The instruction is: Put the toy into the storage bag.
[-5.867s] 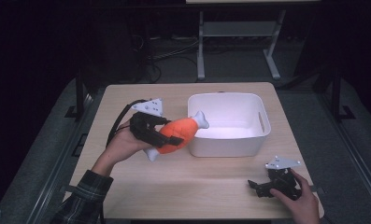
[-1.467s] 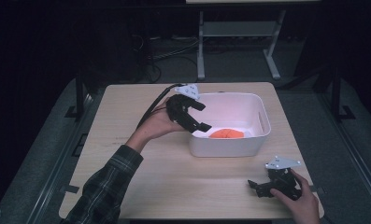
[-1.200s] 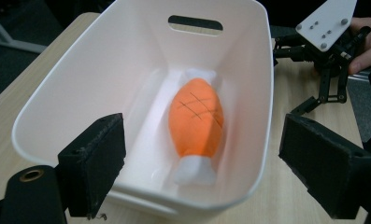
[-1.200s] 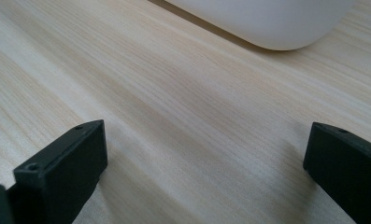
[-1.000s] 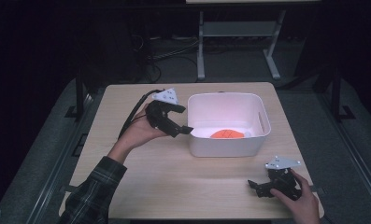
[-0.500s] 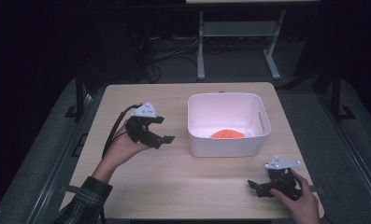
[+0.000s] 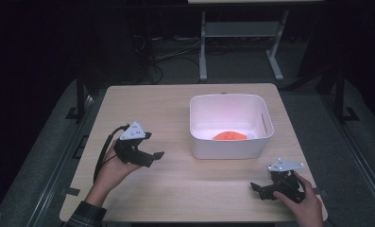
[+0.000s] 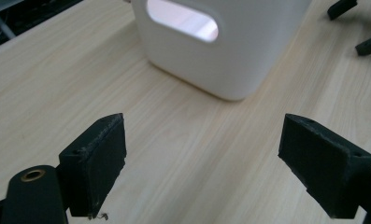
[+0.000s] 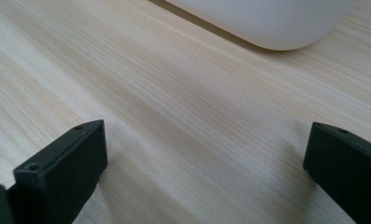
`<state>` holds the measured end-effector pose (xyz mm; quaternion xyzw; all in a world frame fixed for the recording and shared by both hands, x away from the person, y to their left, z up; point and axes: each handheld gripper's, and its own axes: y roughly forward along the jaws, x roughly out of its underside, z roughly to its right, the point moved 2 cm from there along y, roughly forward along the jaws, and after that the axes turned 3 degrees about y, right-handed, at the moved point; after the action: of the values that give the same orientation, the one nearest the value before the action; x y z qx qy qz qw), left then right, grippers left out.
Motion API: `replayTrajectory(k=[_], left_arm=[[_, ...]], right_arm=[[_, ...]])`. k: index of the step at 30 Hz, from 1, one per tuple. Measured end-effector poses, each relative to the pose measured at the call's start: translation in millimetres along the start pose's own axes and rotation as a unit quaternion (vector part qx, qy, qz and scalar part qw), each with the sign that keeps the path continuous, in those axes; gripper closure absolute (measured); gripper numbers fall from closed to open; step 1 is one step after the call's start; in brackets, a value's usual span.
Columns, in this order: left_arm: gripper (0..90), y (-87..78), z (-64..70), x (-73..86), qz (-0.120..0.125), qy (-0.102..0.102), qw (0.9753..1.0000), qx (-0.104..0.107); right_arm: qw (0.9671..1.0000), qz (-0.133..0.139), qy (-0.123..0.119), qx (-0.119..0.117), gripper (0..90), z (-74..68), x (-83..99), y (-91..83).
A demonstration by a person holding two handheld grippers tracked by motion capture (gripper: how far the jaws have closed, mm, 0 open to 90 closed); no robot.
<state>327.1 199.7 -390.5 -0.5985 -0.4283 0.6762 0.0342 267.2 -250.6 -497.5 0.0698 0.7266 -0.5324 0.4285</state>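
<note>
The orange fish-shaped soft toy [image 7: 229, 136] now lies inside the white plastic tub [image 7: 198, 142]; the left gripper [image 7: 149, 145], jaws wide and empty, has withdrawn left of it, so placing looks done. The right gripper [image 7: 258, 190] rests wide open near it.

A pale wooden table top [image 7: 142, 104] spreads under and between the jaws of the left gripper [image 7: 153, 144] and the right gripper [image 7: 257, 190]. Well beyond both pairs of jaws, past the table's far edge, a grey metal stand [image 7: 203, 47] and tangled black cables [image 7: 168, 53] sit on the dark floor [image 7: 43, 156].
</note>
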Motion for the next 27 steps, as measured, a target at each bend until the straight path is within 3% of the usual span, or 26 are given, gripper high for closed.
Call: replayTrajectory(k=[11, 21, 26, 27], left_arm=[[14.3, -0.1, 14.5, 39.9, -0.012, -0.012, 0.9997, -0.016], [14.3, 2.6, 26.5, 84.3, -0.044, -0.04, 0.9979, -0.024], [14.3, 3.8, 25.4, 95.9, -0.052, -0.055, 0.9967, -0.028], [14.3, 6.5, 24.6, 101.3, -0.067, -0.05, 0.9959, -0.035]], right_arm=[[1.0, 0.0, 0.0, 0.0, 0.0, 0.0, 0.0, 0.0], [1.0, 0.0, 0.0, 0.0, 0.0, 0.0, 0.0, 0.0], [1.0, 0.0, 0.0, 0.0, 0.0, 0.0, 0.0, 0.0], [1.0, 0.0, 0.0, 0.0, 0.0, 0.0, 0.0, 0.0]])
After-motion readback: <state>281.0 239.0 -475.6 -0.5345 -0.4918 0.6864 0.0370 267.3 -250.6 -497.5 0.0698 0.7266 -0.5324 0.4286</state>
